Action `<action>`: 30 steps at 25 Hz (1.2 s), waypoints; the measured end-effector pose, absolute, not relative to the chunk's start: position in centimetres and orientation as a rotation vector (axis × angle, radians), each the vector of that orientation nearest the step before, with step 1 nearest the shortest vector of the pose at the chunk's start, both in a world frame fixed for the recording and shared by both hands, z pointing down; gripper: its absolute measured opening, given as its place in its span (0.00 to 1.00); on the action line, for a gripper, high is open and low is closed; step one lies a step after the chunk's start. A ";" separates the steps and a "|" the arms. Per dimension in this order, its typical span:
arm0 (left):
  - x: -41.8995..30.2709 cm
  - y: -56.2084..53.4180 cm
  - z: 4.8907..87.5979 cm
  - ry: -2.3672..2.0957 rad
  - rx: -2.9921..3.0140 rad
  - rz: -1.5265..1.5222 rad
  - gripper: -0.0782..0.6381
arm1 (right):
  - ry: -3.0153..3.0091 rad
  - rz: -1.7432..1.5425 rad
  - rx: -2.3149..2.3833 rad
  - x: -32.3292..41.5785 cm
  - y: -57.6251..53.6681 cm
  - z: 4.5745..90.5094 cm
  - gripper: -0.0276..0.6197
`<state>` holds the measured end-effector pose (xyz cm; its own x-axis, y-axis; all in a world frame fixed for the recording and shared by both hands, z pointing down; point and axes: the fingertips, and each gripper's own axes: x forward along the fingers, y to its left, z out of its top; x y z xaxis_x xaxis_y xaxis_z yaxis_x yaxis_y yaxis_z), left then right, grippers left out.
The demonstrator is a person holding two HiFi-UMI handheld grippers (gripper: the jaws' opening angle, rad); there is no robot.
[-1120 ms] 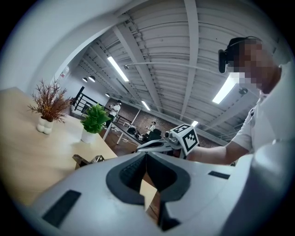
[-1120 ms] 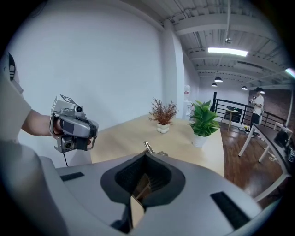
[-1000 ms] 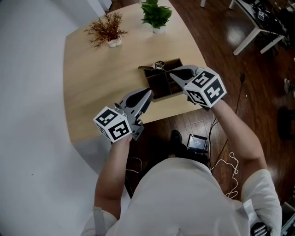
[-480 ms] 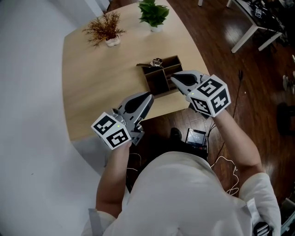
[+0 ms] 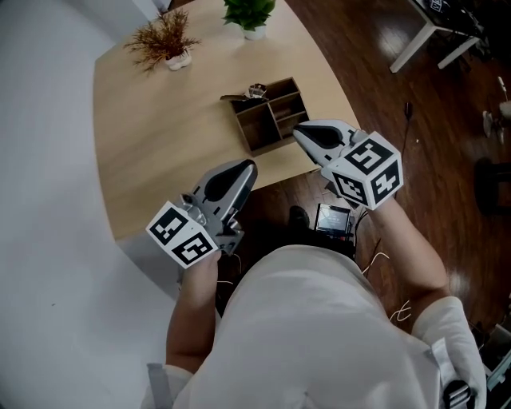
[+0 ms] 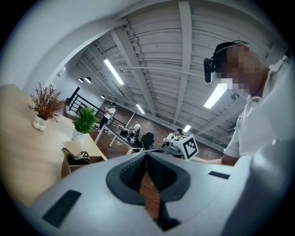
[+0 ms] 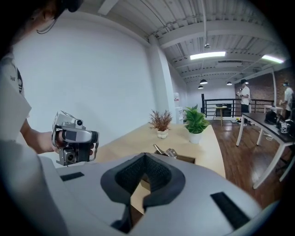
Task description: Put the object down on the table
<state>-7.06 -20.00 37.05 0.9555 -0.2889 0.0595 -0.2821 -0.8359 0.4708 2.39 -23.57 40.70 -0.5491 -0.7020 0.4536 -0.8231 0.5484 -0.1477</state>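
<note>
bright even ceiling strip lighting, soft shadows, fisheye-warped gripper views with dark corners

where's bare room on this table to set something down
The broad tabletop left of the wooden organizer is bare, from the dried plant down to the near edge. Crowded: by the organizer at the right edge, and around the green plant at the far end.

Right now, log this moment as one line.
left gripper: shut, empty | right gripper: shut, empty | box: on table, not held
</note>
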 end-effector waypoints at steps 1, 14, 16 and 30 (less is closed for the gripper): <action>-7.2 -19.8 37.0 -0.406 2.617 -0.023 0.11 | -2.448 0.499 1.259 2.4 -23.3 40.7 0.05; -8.9 -17.1 36.9 -0.422 2.590 -0.036 0.11 | -2.496 0.601 1.383 3.1 -19.0 39.3 0.05; -9.0 -16.7 36.8 -0.423 2.587 -0.039 0.11 | -2.507 0.606 1.385 2.9 -18.4 38.9 0.05; -10.1 -15.7 36.9 -0.432 2.573 -0.028 0.11 | -2.497 0.600 1.447 3.8 -18.4 38.4 0.05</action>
<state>-10.12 -15.68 36.95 0.9489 -0.3091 0.0642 -0.2982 -0.8108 0.5037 3.84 -18.42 38.41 -0.5039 -0.7845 0.3614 -0.8630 0.4406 -0.2471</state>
